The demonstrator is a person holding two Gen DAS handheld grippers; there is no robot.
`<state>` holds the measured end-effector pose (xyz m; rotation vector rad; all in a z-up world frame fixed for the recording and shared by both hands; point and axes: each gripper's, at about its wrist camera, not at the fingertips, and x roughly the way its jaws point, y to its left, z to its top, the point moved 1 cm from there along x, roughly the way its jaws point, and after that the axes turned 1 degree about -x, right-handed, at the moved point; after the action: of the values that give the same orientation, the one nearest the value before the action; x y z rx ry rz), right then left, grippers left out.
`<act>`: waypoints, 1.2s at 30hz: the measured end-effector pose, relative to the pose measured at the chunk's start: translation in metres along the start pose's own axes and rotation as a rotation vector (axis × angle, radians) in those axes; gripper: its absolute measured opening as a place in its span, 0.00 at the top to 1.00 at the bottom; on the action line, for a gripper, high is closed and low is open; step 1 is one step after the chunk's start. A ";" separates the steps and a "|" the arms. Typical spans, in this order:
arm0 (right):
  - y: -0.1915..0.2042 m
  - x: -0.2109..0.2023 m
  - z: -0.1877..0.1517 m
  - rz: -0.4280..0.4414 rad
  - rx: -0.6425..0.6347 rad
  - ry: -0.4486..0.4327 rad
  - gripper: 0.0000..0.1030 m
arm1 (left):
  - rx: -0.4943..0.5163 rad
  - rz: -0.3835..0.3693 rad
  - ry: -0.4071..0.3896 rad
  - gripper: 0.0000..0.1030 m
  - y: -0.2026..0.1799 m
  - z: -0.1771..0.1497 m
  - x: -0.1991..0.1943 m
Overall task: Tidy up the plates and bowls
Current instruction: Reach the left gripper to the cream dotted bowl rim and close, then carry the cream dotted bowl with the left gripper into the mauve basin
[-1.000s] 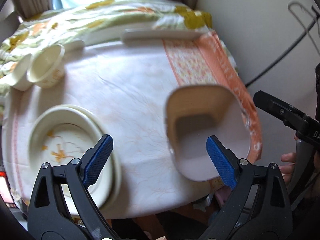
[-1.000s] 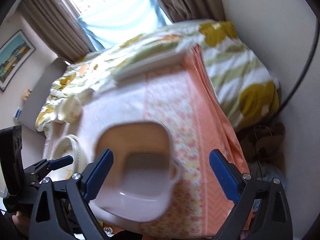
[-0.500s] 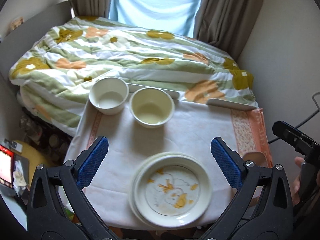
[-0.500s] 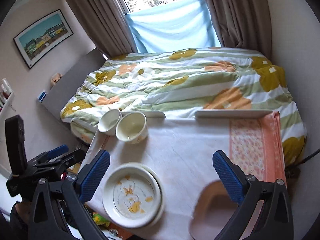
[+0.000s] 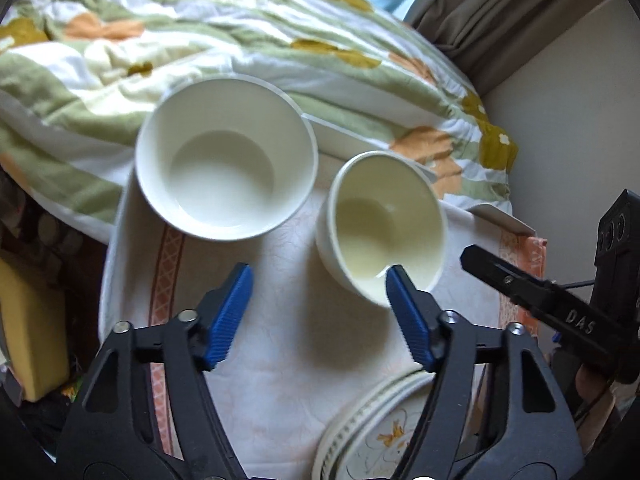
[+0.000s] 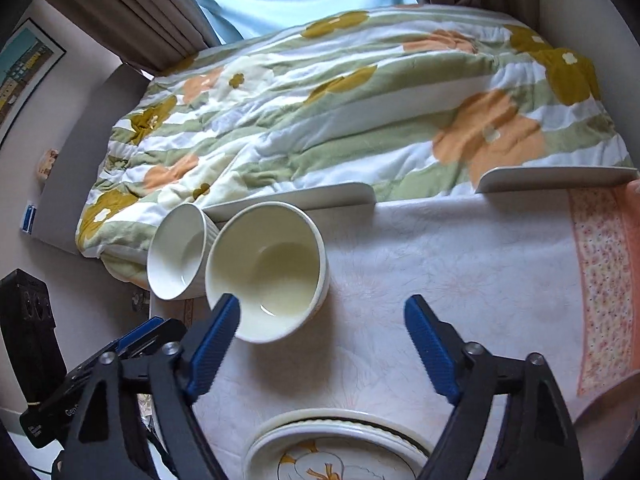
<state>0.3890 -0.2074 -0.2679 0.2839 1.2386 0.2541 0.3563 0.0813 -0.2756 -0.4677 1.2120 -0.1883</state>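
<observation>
Two empty bowls stand side by side at the table's far left. The white bowl [image 5: 226, 160] is left; it also shows ribbed in the right wrist view [image 6: 178, 256]. The cream bowl [image 5: 384, 236] is right of it, also in the right wrist view [image 6: 268, 272]. My left gripper [image 5: 318, 312] is open and empty, its right fingertip at the cream bowl's near rim. My right gripper [image 6: 322, 344] is open and empty, its left fingertip at the cream bowl's near left rim. Stacked plates with an orange print [image 5: 360, 436] lie at the near edge, also in the right wrist view [image 6: 332, 432].
The table [image 6: 460, 264] has a white cloth with an orange patterned band [image 6: 604, 272] on the right. A bed with a flowered quilt [image 6: 340, 120] lies just behind the table. A wall [image 5: 568, 120] stands to the right. The floor drops off left of the table.
Both grippers have moved forward and down toward the two bowls, which now fill the views. The pink square dish seen one second ago has gone out of view.
</observation>
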 end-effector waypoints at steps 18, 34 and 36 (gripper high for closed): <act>-0.001 0.058 0.007 -0.007 0.114 0.076 0.85 | 0.084 -0.051 0.116 0.81 -0.008 0.025 0.053; 0.003 0.027 0.000 0.004 0.087 0.024 0.87 | 0.166 -0.006 0.051 0.82 -0.035 0.015 0.017; 0.000 0.012 -0.003 0.013 0.095 0.001 0.87 | 0.164 -0.017 0.032 0.82 -0.046 0.010 0.004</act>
<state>0.3893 -0.2028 -0.2795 0.3744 1.2522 0.2070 0.3721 0.0414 -0.2563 -0.3330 1.2127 -0.3085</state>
